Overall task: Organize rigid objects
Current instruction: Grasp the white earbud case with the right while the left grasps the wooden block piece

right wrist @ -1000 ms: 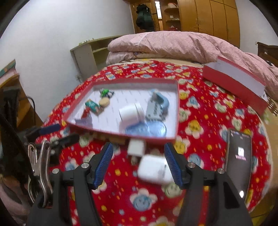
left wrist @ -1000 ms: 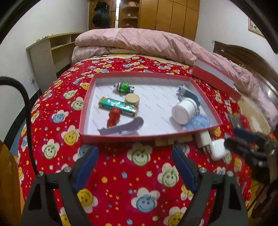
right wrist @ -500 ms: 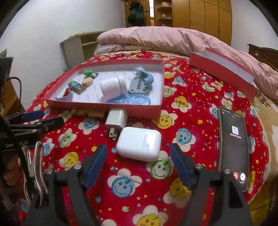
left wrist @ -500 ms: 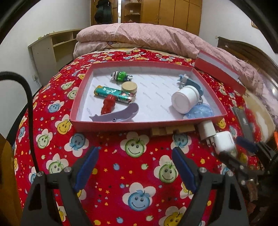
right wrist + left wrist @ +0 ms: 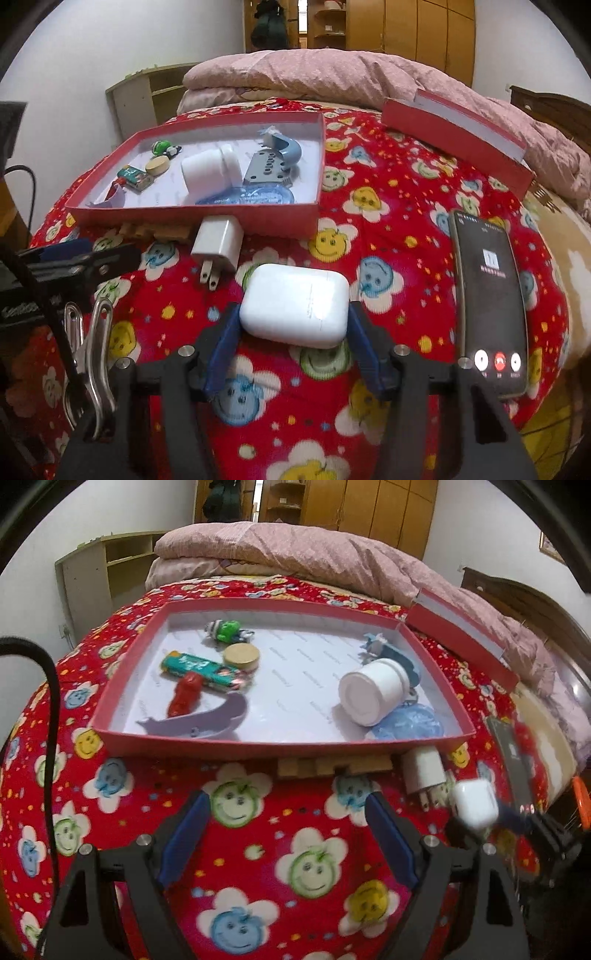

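A white earbud case (image 5: 295, 304) lies on the red smiley bedspread, between the blue pads of my right gripper (image 5: 293, 325); the jaws stand open around it, close to its sides. It also shows in the left wrist view (image 5: 474, 803). A white charger plug (image 5: 218, 243) lies just beyond it, against the red tray (image 5: 258, 218). The tray (image 5: 258, 749) holds a white jar (image 5: 373, 696), a lavender whale-shaped piece (image 5: 199, 720), a teal pack (image 5: 201, 666) and small toys. My left gripper (image 5: 288, 834) is open and empty over the bedspread in front of the tray.
A black phone (image 5: 487, 302) with a lit screen lies right of the earbud case. A wooden puzzle piece (image 5: 332, 766) rests against the tray's front wall. The red lid (image 5: 454, 122) lies at the back right. A pink quilt covers the far bed.
My right gripper has moved forward and down until its pads flank the earbud case, and the jaws have narrowed. My left gripper has drifted slightly, still open.
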The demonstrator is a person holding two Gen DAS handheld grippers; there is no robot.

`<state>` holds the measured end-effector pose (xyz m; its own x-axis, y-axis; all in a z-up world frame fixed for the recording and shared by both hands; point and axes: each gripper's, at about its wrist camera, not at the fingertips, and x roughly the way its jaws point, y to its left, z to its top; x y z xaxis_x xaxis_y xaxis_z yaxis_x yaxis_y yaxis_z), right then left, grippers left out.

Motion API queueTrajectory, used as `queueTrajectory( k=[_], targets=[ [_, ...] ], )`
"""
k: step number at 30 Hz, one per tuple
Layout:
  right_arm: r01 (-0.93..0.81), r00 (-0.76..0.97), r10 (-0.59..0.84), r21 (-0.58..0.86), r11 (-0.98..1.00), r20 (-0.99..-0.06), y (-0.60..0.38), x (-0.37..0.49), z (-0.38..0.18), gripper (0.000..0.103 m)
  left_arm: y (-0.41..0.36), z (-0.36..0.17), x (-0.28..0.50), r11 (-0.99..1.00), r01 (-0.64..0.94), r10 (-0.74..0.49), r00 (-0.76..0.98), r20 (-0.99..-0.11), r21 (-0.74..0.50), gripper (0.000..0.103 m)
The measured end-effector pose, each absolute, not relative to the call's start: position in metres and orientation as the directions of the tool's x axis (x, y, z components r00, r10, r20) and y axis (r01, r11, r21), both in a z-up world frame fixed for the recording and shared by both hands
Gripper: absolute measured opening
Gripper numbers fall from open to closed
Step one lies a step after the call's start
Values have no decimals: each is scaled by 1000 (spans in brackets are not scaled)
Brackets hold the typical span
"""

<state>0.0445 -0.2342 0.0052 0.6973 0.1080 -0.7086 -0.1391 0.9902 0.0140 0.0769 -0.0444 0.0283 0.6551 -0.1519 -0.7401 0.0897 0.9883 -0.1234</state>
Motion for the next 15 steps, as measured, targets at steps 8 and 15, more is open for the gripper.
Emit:
queueTrajectory(
  k=[8, 15],
  targets=[
    [-175, 668, 162, 58, 983, -726, -234, 19, 4, 59, -62, 26, 87, 990, 93, -144, 666, -732, -110, 89],
    [-185, 686, 166, 50, 981, -709, -233, 11, 0, 59, -74, 24, 94, 994, 61, -106, 673, -732, -88, 93]
  ],
)
